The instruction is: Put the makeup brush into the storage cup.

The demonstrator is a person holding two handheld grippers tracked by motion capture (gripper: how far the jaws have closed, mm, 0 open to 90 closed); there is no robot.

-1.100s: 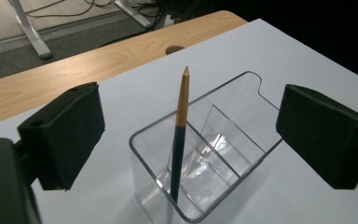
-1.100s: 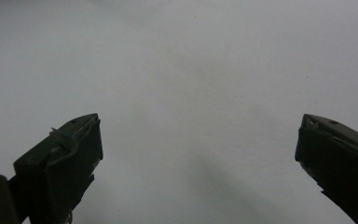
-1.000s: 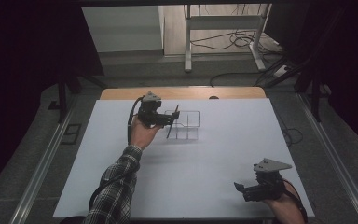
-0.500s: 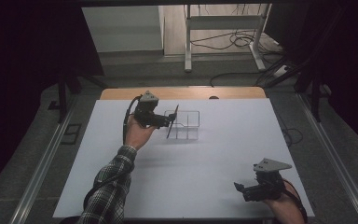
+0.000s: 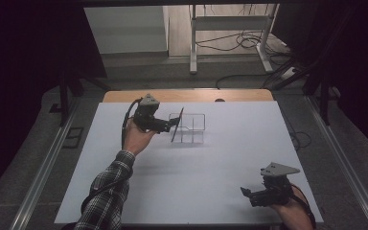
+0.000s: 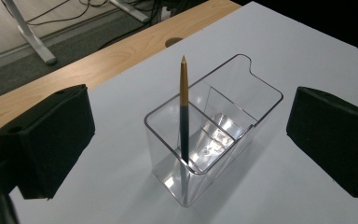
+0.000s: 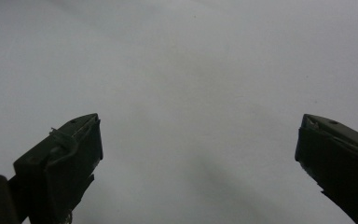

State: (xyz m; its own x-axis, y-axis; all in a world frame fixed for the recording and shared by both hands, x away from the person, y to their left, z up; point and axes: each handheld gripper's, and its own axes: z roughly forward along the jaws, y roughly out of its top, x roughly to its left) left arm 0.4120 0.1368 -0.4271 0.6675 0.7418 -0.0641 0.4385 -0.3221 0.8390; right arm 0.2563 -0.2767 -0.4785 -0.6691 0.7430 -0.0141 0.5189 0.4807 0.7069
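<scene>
A clear plastic holder (image 5: 191, 128) with two compartments stands on the white table (image 5: 220, 167), left of centre toward the far side. A pen (image 6: 183, 107) with a gold upper half and a dark lower half stands tilted in the holder's (image 6: 223, 126) near compartment, tip up. In the high view the pen (image 5: 177, 124) leans toward my left gripper (image 5: 171, 123). That gripper (image 6: 191, 140) is open, its black jaws wide apart on either side of the holder and short of it. My right gripper (image 5: 246, 192) rests near the front right corner, open (image 7: 198, 154) over bare table.
A wooden strip (image 5: 187, 95) with a small hole (image 6: 174, 42) runs along the table's far edge. Beyond it are floor, cables and a metal stand's legs (image 5: 230, 28). A person's plaid sleeve (image 5: 105, 191) reaches in from the bottom left.
My left gripper has drawn back a little to the left, away from the pen. The pen stays leaning in the holder. The right gripper has not moved.
</scene>
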